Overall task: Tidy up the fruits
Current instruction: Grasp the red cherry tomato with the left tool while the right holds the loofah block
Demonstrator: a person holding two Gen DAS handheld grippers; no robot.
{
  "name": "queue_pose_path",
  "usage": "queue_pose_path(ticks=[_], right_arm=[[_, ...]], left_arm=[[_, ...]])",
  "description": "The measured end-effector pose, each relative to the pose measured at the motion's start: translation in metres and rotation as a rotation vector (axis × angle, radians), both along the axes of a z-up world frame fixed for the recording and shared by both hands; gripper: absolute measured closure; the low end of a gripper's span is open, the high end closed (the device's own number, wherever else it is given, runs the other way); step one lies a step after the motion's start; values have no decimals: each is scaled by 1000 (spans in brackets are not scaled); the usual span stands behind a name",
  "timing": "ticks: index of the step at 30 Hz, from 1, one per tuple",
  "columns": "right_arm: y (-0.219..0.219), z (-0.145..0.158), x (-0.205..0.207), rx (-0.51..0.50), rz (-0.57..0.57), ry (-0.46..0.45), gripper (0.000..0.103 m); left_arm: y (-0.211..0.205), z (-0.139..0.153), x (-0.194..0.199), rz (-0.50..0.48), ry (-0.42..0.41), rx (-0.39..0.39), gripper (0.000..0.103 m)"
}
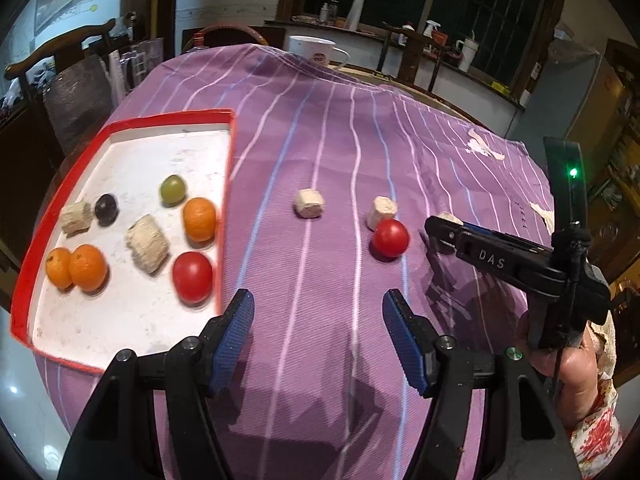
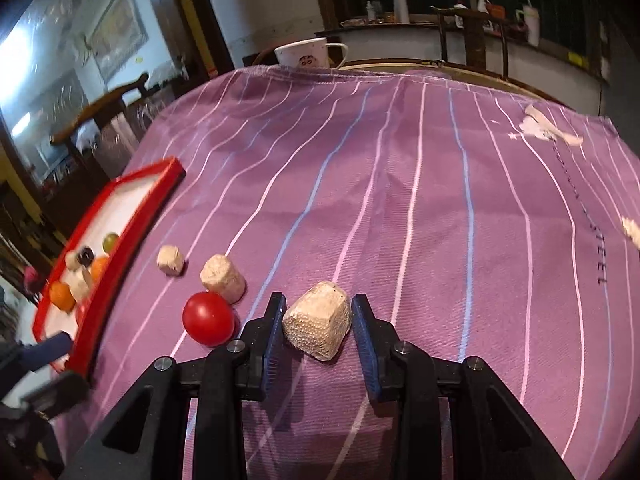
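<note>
While your left gripper (image 1: 318, 332) is hanging spread and empty beside the red tray (image 1: 120, 124), you are bracketing the pale chunk (image 2: 318, 326) near the tablecloth's (image 2: 400, 200) near edge with your right gripper (image 2: 319, 330), not visibly pinching, so closing looks next.

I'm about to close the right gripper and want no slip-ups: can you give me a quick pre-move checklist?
1. Beige rough cork-like block sits between the right gripper fingers: ok.
2. Pads touching the block: cannot tell.
3. Red round tomato outside the fingers: ok.
4. Left gripper open, holding nothing: ok.
5. Red-rimmed white tray has bare floor: ok.
6. Purple striped cloth flat under the block: ok.
</note>
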State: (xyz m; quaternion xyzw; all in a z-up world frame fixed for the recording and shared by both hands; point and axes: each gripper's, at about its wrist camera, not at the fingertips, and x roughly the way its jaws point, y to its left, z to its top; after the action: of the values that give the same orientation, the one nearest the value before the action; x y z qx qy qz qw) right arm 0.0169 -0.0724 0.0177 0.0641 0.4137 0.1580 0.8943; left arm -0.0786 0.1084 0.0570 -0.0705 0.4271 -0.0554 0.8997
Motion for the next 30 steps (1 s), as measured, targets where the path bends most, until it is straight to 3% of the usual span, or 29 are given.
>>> queue_pose_path(ticks=[10,16,18,19,20,25,30], right_arm=[[-30,5,1,133,-80,3,66],[-34,6,0,155,-86,-1,66],[-32,5,0,150,-82,-1,66],[-30,5,0,143,-80,-2,66],[-30,5,-1,138,-78,-2,66],[-26,2,-1,114,-81,-2,66],[-19,5,-5,85,-66,-22,66]], left_arm=[[-49,-18,54,-98,4,52,37],[-70,-28,72,-161,-8,65,38],[-76,-31,75,-171,-10,95,49],[-77,-34,77,-174,-2,110,64],[-78,-37,78,-169,5,122,71],[-61,-36,74,-112,-2,64,71],[-32,-17,50,-53,-29,-5,71]])
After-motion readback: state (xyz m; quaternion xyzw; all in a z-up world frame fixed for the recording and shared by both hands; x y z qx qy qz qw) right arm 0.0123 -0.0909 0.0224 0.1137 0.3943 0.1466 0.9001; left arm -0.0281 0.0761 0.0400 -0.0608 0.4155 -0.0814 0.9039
